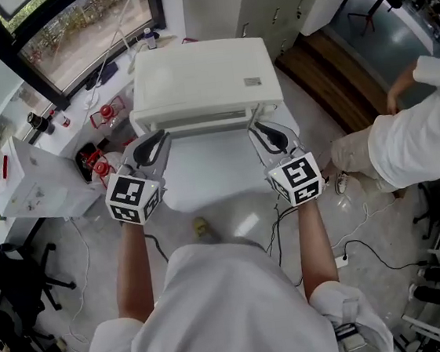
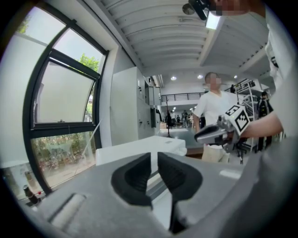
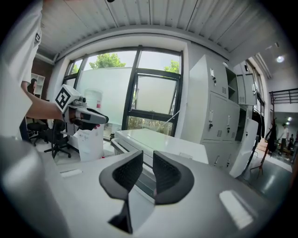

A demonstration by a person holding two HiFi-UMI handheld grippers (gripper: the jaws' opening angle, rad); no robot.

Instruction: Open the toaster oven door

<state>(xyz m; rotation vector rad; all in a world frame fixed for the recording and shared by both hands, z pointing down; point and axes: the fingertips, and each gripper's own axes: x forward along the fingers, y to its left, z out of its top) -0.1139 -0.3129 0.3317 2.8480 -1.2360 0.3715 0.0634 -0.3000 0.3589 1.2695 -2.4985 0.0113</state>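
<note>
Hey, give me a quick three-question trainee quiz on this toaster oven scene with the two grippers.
1. True or false: the toaster oven is black.
2. Multiple choice: the left gripper and the right gripper are A) both at the oven's front, one toward each side; B) both resting on top of it; C) both down on the floor.
3. Fill in the blank: in each gripper view, the jaws stand slightly ____, with no pad pressing on anything.
Key: 1 false, it is white; 2 A; 3 apart.
</note>
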